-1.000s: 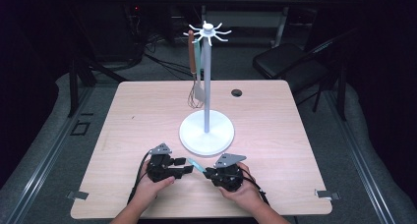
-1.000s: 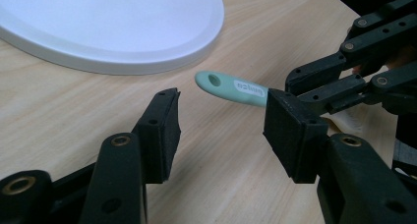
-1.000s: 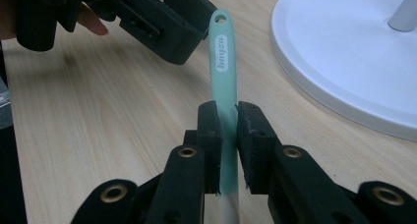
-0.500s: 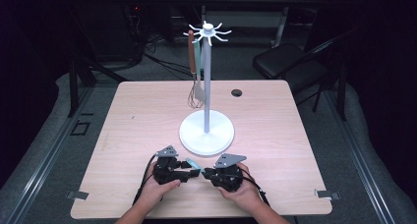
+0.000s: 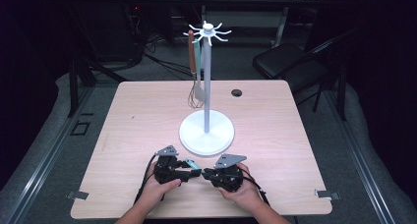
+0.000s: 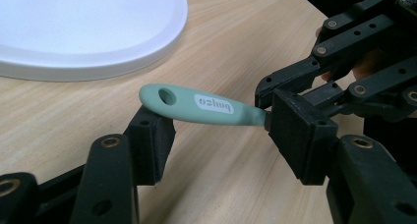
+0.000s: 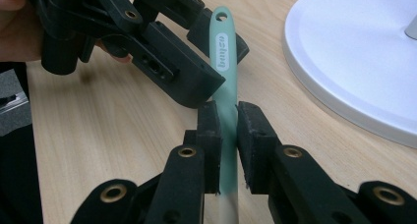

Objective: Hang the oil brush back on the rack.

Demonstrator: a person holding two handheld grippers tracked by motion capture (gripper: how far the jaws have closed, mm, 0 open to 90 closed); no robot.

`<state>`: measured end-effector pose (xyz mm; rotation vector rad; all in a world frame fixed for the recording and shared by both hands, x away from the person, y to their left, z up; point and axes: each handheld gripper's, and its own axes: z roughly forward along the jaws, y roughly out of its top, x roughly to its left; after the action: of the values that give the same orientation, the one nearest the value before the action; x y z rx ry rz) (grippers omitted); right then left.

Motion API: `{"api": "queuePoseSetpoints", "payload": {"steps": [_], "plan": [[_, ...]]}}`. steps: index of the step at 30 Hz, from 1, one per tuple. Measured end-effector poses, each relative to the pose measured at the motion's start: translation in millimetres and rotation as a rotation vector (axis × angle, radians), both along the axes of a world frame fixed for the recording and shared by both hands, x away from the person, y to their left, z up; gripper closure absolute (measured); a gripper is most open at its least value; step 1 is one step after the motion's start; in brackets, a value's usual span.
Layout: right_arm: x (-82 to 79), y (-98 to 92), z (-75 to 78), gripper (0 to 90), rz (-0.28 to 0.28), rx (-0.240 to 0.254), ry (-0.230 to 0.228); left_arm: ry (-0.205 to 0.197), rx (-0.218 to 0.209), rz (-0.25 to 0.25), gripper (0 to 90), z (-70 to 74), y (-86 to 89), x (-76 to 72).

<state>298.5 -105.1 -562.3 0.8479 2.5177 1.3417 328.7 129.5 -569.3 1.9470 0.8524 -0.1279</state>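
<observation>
Here, the wooden table (image 5: 123,135) carries a white stand (image 5: 206,131) with a whisk (image 5: 195,89) hanging from its top hooks; just in front of the stand's round base, both grippers meet at the near edge. The right gripper (image 7: 227,135) pinches the mint-green handle (image 7: 223,52) between its pads; the left gripper (image 6: 221,135) has its jaws spread around the handle's holed end, one pad under it.
</observation>
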Motion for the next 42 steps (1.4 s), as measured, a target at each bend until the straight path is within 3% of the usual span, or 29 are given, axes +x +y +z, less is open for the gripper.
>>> {"api": "queuePoseSetpoints", "payload": {"steps": [8, 17, 25, 29, 36, 42], "plan": [[-1.0, 0.2, 0.3, 80.1, 0.008, 0.002, -0.005, 0.014, -0.023, -0.006, 41.7, 0.9, 1.9, 1.8], [0.6, 0.4, -1.2, 79.6, 0.005, 0.017, 0.014, 0.012, 0.000, 0.025, 50.8, 0.9, 3.3, 2.2], [0.4, 0.6, -1.3, 79.5, 0.004, 0.018, 0.014, 0.029, -0.026, 0.035, 53.3, 1.4, 3.9, 2.9], [0.4, 0.8, -1.5, 79.5, -0.004, 0.014, 0.007, 0.028, -0.021, 0.065, 52.2, 1.1, 0.7, 2.6], [0.5, 0.5, -1.8, 79.1, -0.005, 0.015, 0.004, 0.035, -0.047, 0.098, 55.3, 1.1, 0.3, 1.2], [0.5, 1.5, -4.1, 73.0, 0.002, 0.003, 0.015, 0.040, -0.059, 0.104, 57.4, 0.6, -0.1, 1.3]]}}
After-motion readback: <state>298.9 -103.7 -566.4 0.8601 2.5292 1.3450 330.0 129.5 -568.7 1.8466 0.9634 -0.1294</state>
